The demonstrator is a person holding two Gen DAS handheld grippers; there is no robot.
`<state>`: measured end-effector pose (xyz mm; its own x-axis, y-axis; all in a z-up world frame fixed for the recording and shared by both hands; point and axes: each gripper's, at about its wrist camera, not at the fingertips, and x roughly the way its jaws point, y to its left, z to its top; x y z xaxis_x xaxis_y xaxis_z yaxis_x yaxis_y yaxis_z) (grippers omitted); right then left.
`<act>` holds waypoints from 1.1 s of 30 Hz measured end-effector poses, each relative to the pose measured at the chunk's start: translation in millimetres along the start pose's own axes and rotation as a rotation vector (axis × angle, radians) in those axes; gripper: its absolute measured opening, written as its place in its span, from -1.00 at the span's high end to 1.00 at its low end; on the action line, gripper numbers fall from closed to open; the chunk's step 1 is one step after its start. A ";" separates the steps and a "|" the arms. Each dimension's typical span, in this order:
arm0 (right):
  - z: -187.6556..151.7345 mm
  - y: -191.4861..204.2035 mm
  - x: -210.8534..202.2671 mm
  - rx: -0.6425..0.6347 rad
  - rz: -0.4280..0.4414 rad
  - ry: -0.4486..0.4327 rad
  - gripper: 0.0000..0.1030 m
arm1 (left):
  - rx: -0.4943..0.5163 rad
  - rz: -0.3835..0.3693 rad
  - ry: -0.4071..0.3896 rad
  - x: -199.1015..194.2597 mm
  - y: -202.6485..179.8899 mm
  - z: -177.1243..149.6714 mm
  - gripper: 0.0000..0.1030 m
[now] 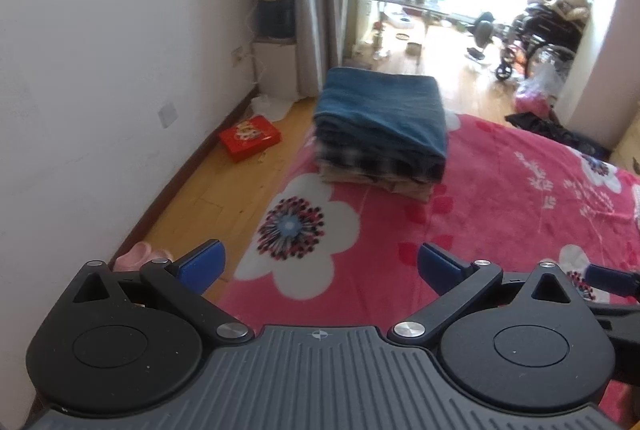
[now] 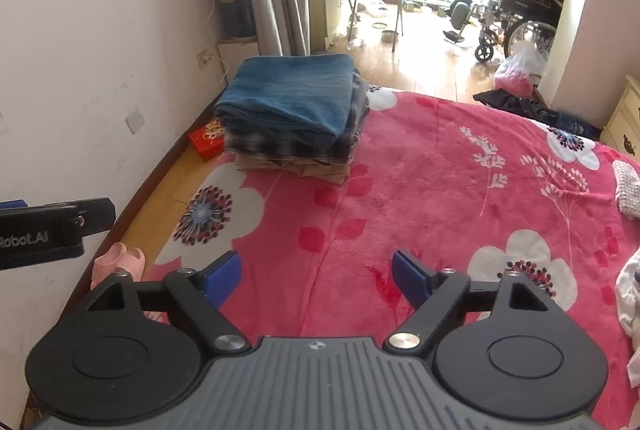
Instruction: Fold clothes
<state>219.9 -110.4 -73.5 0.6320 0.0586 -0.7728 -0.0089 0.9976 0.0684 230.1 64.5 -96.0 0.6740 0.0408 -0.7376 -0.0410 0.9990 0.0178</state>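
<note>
In the left wrist view, the left gripper is seen spread wide above the near edge of the bed, with nothing held between its blue fingertips. A stack of folded clothes is set on the far left corner of the bed, well apart from the gripper; a blue garment lies on top, a checked one beneath it and a tan one at the bottom. The stack is slightly blurred. A red box is seen on the wooden floor beside the bed, and pink slippers lie by the wall. A wheelchair stands in the bright far room.

In the right wrist view, the right gripper is likewise held wide and empty over the pink flowered blanket. The stack of folded clothes is shown ahead and to the left, at the bed's far corner. Part of the left gripper is visible at the left edge. A white garment lies unfolded at the right edge of the bed, and dark clothes are heaped at the far end.
</note>
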 end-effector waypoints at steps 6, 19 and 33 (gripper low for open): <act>-20.5 14.9 -24.7 -0.012 -0.008 -0.017 -0.83 | -0.022 0.057 -0.035 -20.1 12.7 -14.2 -1.00; -35.5 32.0 -47.9 -0.022 -0.040 -0.070 -0.94 | -0.028 0.158 -0.078 -43.8 27.8 -39.2 -1.00; -38.6 41.4 -45.0 -0.040 -0.042 -0.054 -0.95 | -0.043 0.203 -0.075 -45.5 31.6 -42.0 -1.00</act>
<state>161.2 -70.4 -60.2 0.6733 0.0154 -0.7392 -0.0113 0.9999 0.0105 167.2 93.4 -90.3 0.7018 0.2439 -0.6693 -0.2116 0.9685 0.1310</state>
